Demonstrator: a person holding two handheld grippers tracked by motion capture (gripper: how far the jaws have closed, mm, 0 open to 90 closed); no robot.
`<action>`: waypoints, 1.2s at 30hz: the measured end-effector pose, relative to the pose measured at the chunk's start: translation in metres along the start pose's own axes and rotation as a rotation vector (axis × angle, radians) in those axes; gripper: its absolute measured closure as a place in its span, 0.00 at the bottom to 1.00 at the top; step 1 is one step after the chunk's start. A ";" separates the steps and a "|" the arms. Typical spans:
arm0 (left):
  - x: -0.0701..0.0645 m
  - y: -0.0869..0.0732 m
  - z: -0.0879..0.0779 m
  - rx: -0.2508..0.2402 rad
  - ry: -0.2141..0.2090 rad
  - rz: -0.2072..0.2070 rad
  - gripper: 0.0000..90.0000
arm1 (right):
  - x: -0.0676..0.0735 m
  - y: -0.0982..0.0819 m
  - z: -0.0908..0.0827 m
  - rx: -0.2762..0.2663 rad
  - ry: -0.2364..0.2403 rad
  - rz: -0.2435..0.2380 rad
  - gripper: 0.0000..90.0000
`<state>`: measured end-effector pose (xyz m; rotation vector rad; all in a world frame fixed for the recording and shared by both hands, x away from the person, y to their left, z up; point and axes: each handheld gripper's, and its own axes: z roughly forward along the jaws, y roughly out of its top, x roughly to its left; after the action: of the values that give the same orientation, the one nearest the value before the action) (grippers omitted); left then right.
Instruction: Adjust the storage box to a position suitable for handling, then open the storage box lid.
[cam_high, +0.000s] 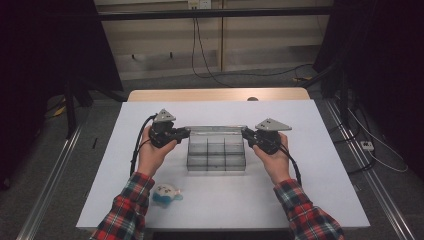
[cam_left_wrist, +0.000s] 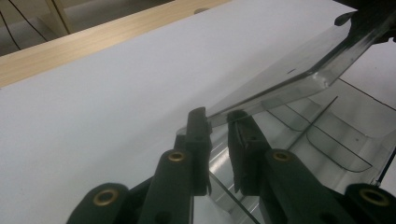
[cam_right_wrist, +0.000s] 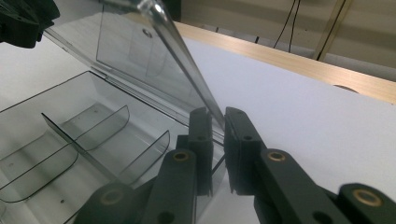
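Note:
A clear plastic compartment box (cam_high: 216, 156) sits mid-table with its hinged lid (cam_high: 215, 129) raised along the far side. My left gripper (cam_high: 187, 133) is shut on the lid's left end, my right gripper (cam_high: 245, 132) on its right end. In the left gripper view the lid (cam_left_wrist: 289, 79) runs from between the closed-in jaws of the left gripper (cam_left_wrist: 218, 122) over the dividers (cam_left_wrist: 327, 135). In the right gripper view the lid's edge (cam_right_wrist: 182, 60) is pinched by the right gripper (cam_right_wrist: 218, 122), with the compartments (cam_right_wrist: 70, 135) to the left.
A small blue and white object (cam_high: 166, 193) lies near the front edge by the left sleeve. The white table cover (cam_high: 310, 165) ends at a wooden strip (cam_high: 215, 94) at the back. Cables trail on the floor beyond.

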<state>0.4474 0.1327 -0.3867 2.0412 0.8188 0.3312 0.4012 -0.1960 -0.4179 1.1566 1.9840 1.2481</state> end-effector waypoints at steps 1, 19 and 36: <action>0.000 0.000 0.001 0.007 -0.001 -0.001 0.88 | 0.000 0.000 0.001 0.001 -0.001 -0.003 0.91; 0.006 0.006 0.006 0.014 0.001 -0.005 0.88 | -0.006 0.001 0.007 0.004 0.005 0.011 0.92; 0.012 0.008 0.012 0.003 0.002 -0.019 0.89 | -0.007 0.007 0.012 0.009 -0.009 -0.024 0.90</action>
<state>0.4661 0.1300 -0.3881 2.0347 0.8399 0.3210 0.4166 -0.1951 -0.4169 1.1372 1.9937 1.2211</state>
